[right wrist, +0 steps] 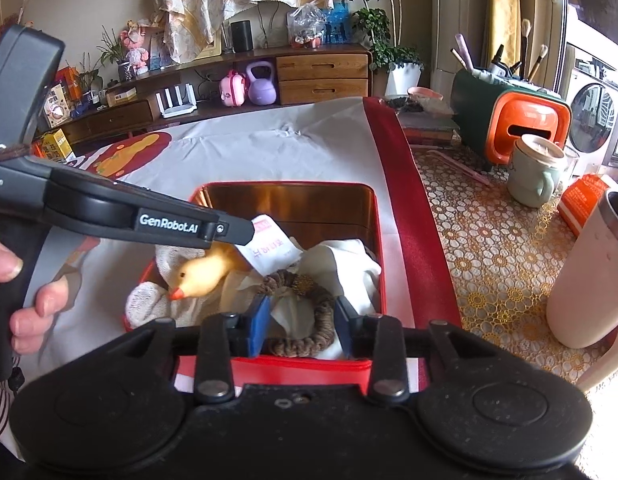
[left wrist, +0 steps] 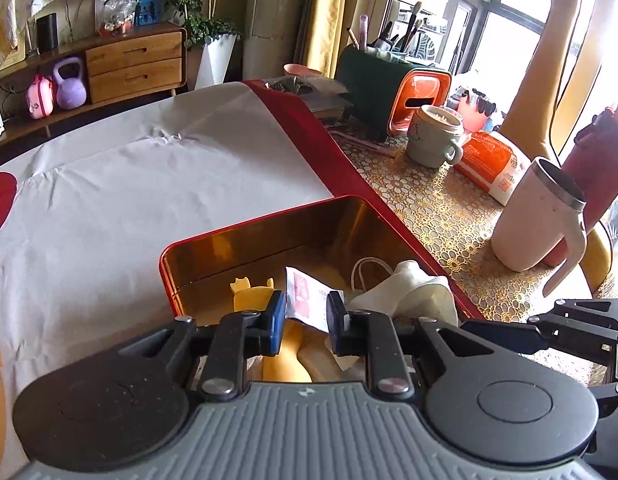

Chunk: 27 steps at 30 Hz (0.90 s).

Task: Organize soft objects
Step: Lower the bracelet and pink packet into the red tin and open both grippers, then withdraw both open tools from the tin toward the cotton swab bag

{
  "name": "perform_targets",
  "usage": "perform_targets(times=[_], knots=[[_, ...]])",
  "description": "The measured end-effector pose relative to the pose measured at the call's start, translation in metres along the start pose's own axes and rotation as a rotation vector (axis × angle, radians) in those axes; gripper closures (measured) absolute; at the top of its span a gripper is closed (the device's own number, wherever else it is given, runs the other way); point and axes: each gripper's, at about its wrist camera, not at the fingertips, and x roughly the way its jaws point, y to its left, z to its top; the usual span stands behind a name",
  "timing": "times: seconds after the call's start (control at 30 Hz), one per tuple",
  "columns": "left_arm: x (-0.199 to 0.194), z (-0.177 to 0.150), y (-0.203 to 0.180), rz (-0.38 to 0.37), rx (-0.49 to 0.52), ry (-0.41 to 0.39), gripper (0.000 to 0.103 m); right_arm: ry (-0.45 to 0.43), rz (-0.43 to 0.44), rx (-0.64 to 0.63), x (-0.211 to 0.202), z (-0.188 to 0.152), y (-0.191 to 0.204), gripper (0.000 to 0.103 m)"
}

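Both tools sit over an open red tin (right wrist: 373,240) on the desk (left wrist: 109,208), which is covered by a pale sheet. The tin already holds the soft things: a yellow rubber duck (right wrist: 201,276), a white cloth (right wrist: 345,268), a knitted white piece (right wrist: 149,300), a braided brown ring (right wrist: 309,320) and a small pink-and-white packet (right wrist: 269,248).

Left tool (left wrist: 307,312): jaws narrowly parted, the packet's lower edge between them. Whether the pads press on the packet cannot be told from either view. In the right wrist view this tool's finger lies across the duck's body.

Right tool (right wrist: 301,324): jaws moderately parted, standing either side of the braided ring. The pads appear clear of it, so it looks released, resting on the cloth at the tin's near wall.

Judgement: both items look to be at the point of being set down in the tin.

Risks from here:
- If the packet clings to a left pad, withdrawing that tool would lift it back out.
- The ring lies close to the near rim; a right finger catching its braid on the way up could drag it over the edge.
- The two tools work close together in a crowded tin; a careless exit could knock them together or shift the duck.
- The tall white mug (left wrist: 537,220) stands near on the right and could be tipped by a wide swing.
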Motion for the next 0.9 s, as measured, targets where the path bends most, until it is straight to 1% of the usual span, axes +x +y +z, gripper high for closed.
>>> perform_targets(times=[0.07, 0.13, 0.2, 0.23, 0.3, 0.37, 0.47, 0.67, 0.77, 0.83, 0.87, 0.9], knots=[[-0.008, -0.001, 0.0, -0.002, 0.0, -0.006, 0.082, -0.003, 0.001, -0.002, -0.005, 0.001, 0.003, 0.067], [-0.017, -0.002, 0.001, -0.006, 0.003, -0.013, 0.082, -0.01, 0.001, -0.001, -0.01, 0.001, 0.005, 0.062], [-0.028, -0.004, 0.001, -0.004, 0.005, -0.023, 0.082, -0.017, 0.007, 0.004, -0.016, 0.002, 0.009, 0.056], [-0.034, -0.006, 0.002, -0.007, 0.005, -0.027, 0.082, -0.021, 0.01, 0.005, -0.018, 0.003, 0.011, 0.055], [-0.046, -0.008, 0.004, -0.011, 0.001, -0.035, 0.082, -0.032, 0.017, 0.007, -0.025, 0.004, 0.017, 0.049], [-0.057, -0.011, 0.007, -0.01, -0.003, -0.04, 0.082, -0.047, 0.025, 0.005, -0.032, 0.005, 0.025, 0.045], [-0.076, -0.017, 0.014, -0.011, -0.01, -0.049, 0.082, -0.061, 0.042, -0.005, -0.04, 0.007, 0.037, 0.043], [-0.116, -0.036, 0.037, 0.034, -0.023, -0.062, 0.082, -0.09, 0.098, -0.02, -0.054, 0.009, 0.068, 0.033], [-0.137, -0.045, 0.053, 0.056, -0.04, -0.073, 0.081, -0.093, 0.126, -0.035, -0.056, 0.011, 0.086, 0.032], [-0.149, -0.052, 0.065, 0.074, -0.057, -0.075, 0.078, -0.094, 0.147, -0.044, -0.056, 0.013, 0.099, 0.03], [-0.155, -0.055, 0.072, 0.075, -0.065, -0.077, 0.072, -0.094, 0.156, -0.051, -0.055, 0.014, 0.105, 0.029], [-0.16, -0.058, 0.078, 0.078, -0.074, -0.077, 0.059, -0.094, 0.161, -0.057, -0.055, 0.015, 0.111, 0.029]])
